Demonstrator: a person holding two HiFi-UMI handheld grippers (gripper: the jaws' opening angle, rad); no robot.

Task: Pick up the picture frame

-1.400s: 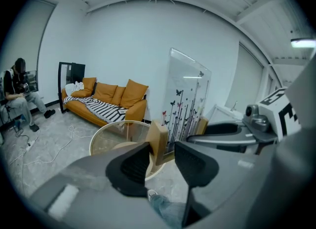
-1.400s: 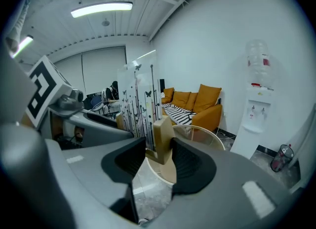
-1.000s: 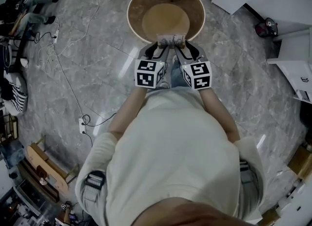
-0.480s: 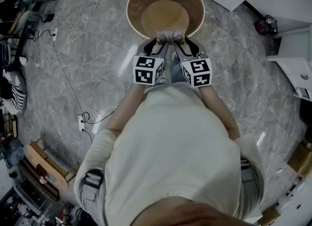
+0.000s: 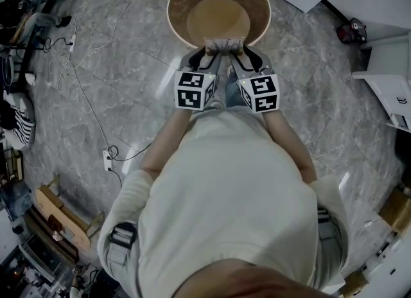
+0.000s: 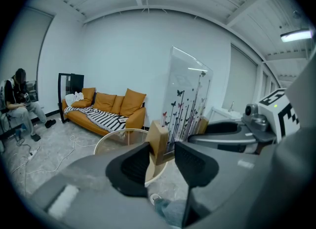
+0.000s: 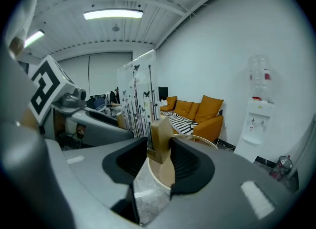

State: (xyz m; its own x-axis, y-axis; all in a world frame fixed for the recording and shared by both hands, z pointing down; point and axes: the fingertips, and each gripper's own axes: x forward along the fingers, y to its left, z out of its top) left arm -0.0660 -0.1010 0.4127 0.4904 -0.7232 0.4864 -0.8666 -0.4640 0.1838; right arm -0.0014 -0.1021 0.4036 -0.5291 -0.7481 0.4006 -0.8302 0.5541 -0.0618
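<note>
The picture frame [image 5: 225, 47] is a clear pane printed with butterflies [image 6: 187, 95], set in a wooden base with a block at each end. It hangs upright at the near rim of the round glass table [image 5: 172, 8]. My left gripper [image 5: 209, 52] is shut on the left wooden block [image 6: 159, 141]. My right gripper [image 5: 241, 51] has that side's block [image 7: 161, 139] between its pads; its jaws have just been closing and now grip it. The two grippers stand side by side, with the pane [image 7: 136, 95] rising between them.
The table [image 6: 116, 136] has a wooden lower shelf. An orange sofa [image 6: 106, 107] stands against the far wall, and a person sits at the left [image 6: 17, 99]. A water dispenser [image 7: 256, 119] is on the right. Cables [image 5: 77, 52] trail over the marble floor, and white cabinets [image 5: 385, 65] stand at the right.
Both grippers and the frame keep their place at the table's near rim; only the head view has shifted a little.
</note>
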